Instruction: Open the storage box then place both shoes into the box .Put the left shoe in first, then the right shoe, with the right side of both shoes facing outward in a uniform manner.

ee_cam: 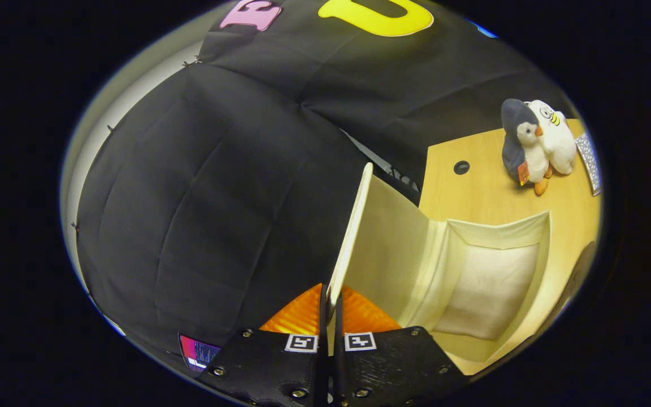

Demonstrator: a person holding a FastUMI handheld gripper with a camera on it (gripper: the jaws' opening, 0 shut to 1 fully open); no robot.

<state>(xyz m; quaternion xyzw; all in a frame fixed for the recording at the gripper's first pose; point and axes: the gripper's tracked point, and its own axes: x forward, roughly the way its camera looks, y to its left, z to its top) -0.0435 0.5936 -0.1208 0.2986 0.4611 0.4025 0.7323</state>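
Gripper view: gripper point(330, 308) pinching the lid point(352, 237) edge of the storage box point(489, 294), flap swung up.

Fingers clamped on the thin rim, box open on the wooden table point(472, 198) just beyond and right of them. Looks light, stiff-ish panel, fabric-lined, probably floppy at the hinge. Best gripped mid-edge, gently. Plush penguins point(534, 144) sitting farther back.

I see the cream storage box point(489, 288) standing open on the wooden bench point(472, 192), its lid point(351, 237) raised on edge at the left, interior empty.
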